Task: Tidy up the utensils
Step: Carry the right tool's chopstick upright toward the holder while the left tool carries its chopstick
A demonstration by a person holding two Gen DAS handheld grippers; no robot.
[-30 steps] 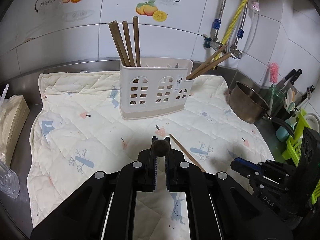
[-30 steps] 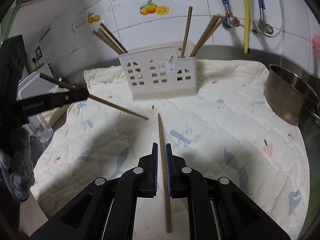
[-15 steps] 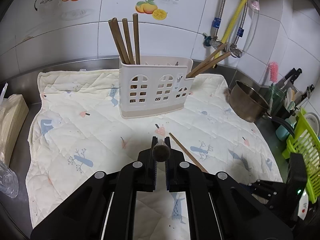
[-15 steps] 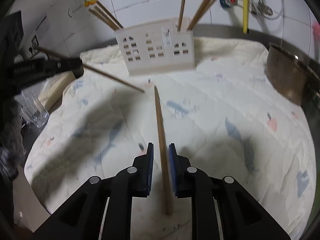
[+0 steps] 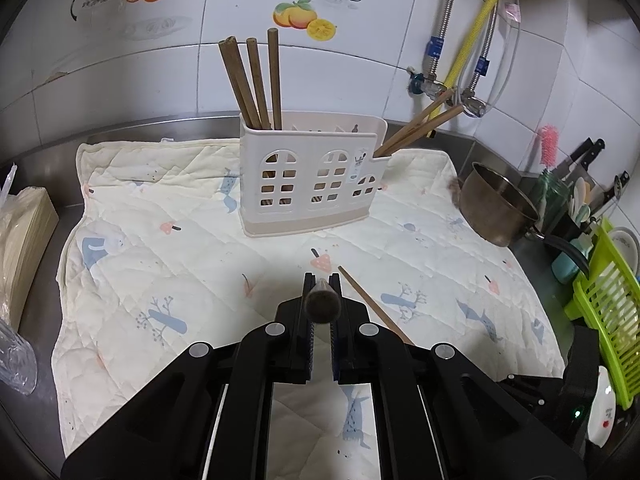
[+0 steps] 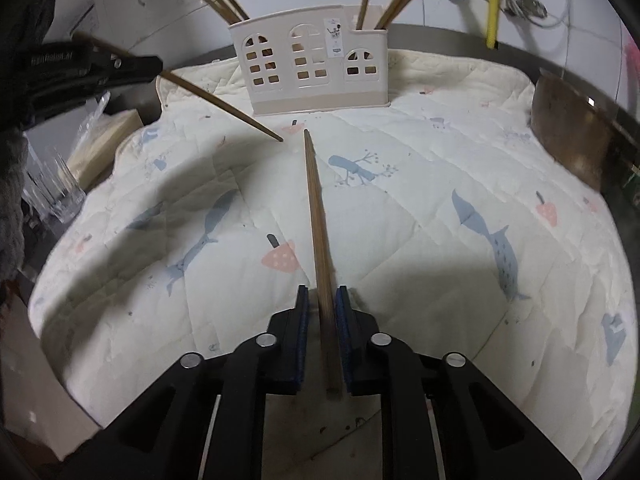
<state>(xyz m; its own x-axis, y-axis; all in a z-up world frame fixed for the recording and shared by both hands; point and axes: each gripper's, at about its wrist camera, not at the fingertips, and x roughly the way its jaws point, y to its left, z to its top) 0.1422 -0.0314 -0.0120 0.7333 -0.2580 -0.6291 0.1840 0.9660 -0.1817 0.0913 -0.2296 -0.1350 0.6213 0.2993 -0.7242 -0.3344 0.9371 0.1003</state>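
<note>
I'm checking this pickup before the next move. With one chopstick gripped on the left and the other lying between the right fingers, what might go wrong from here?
1. The right hand-held gripper straddles the lying chopstick near one end, so the long free end may swing or slip when lifted.
2. The left hand-held gripper holds its chopstick with the tip close to the lying one's far end; they might collide.
3. The holder already has leaning chopsticks, which may block insertion.

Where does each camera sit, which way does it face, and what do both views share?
Left wrist: on the left gripper, facing the white holder; the gripper clamps a held chopstick.
Right wrist: on the right gripper, facing across the mat; a lying chopstick sits between its jaws.
Shared: white holder, mat, lying chopstick.
</note>
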